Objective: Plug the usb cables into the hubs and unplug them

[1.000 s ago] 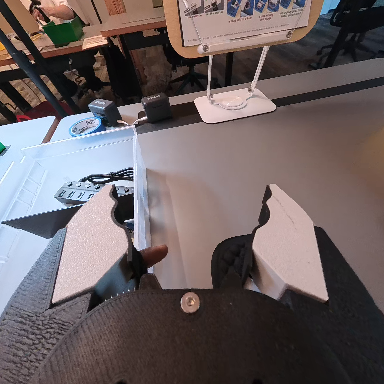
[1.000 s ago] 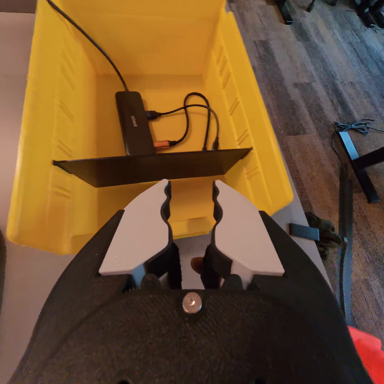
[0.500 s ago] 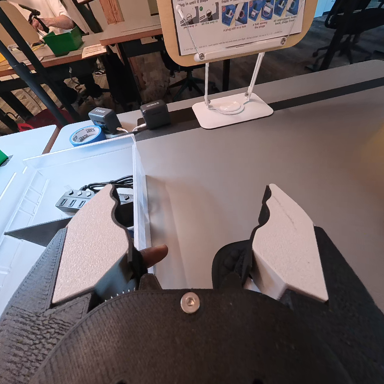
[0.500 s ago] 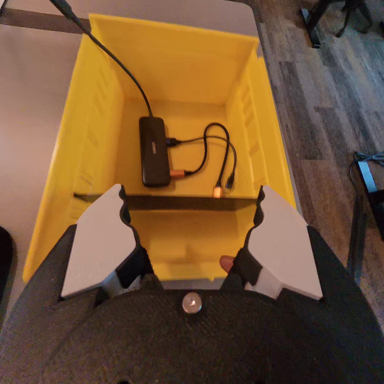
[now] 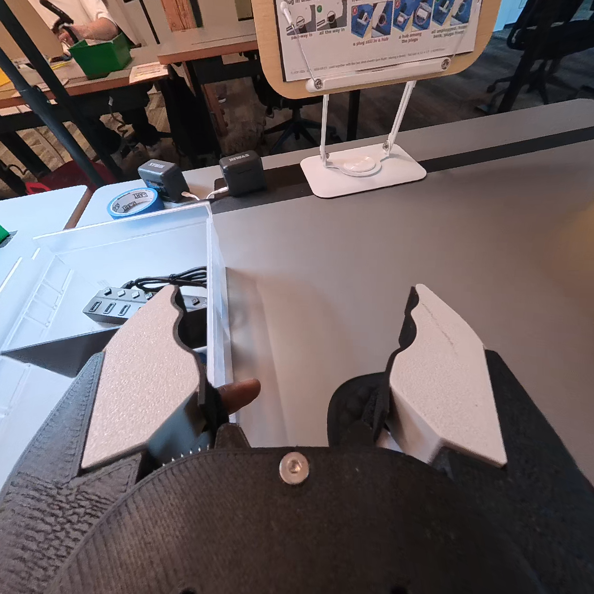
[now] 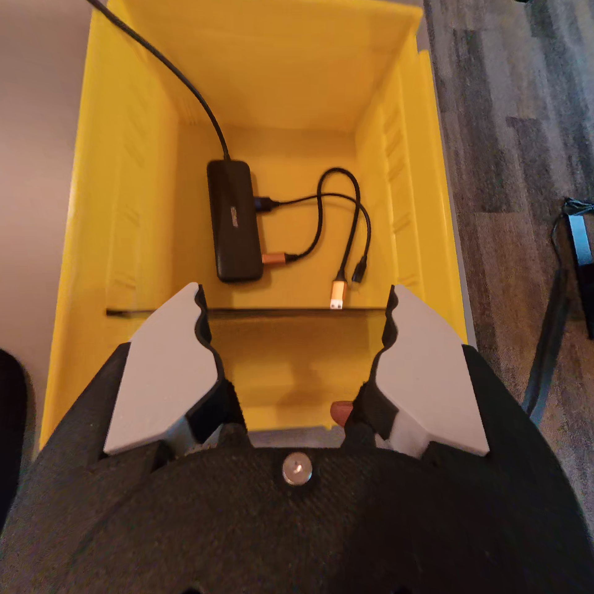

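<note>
While poised over yellow plastic bin (image 6: 128, 199), right gripper (image 6: 295, 300) spread wide, empty; inside, black slim USB hub (image 6: 234, 225) with black-plug cable (image 6: 308, 201) and copper-plug cable (image 6: 318, 221) inserted, free ends near black divider (image 6: 289, 310); left gripper (image 5: 294, 300) likewise spread, beside clear bin (image 5: 210, 257) holding grey multi-port hub (image 5: 109, 305)

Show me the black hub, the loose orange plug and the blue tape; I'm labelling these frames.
black hub (image 6: 236, 225): right wrist view, top face.
loose orange plug (image 6: 338, 291): right wrist view, orange shell.
blue tape (image 5: 133, 203): left wrist view, roll's top.
</note>
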`<state>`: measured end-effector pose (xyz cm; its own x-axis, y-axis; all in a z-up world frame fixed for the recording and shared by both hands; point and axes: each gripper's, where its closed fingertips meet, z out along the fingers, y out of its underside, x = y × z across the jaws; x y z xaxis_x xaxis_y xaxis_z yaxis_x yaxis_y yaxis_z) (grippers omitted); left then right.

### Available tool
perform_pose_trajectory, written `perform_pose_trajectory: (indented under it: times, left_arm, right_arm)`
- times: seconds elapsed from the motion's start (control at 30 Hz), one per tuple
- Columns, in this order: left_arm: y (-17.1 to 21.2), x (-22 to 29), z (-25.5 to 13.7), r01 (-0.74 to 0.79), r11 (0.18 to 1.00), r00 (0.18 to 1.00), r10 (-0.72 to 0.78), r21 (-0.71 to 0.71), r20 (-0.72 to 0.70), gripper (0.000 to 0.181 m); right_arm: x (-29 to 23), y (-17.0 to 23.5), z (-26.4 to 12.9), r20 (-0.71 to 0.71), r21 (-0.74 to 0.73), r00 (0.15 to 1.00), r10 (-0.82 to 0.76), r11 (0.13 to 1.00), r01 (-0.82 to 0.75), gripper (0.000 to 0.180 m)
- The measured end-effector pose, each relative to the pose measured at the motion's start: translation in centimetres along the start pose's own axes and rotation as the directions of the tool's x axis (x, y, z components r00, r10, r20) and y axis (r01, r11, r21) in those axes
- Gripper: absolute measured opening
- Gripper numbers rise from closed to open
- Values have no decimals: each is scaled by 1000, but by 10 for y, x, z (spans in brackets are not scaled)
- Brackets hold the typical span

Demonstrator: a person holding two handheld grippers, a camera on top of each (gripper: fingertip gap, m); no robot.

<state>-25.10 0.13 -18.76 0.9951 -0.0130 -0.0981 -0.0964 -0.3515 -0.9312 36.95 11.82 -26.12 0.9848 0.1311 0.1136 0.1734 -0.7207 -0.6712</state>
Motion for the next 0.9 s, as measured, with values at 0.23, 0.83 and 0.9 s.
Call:
perform_pose_trajectory:
  times: [0.23, 0.83, 0.9]
  left_arm:
    - [-2, 11, 8, -7, 1000, 999, 8, 5, -32, 127]
    - [2, 18, 9, -6, 1000, 999, 5, -13, -41, 125]
    - [2, 19, 8, -5, 1000, 999, 4, -12, -42, 125]
  right_arm:
    - [-7, 39, -24, 45, 35, 998, 53, 998, -55, 69]
    - [-34, -18, 18, 133, 27, 987, -89, 996, 86, 91]
    - [-38, -27, 32, 147, 25, 984, -101, 995, 98, 90]
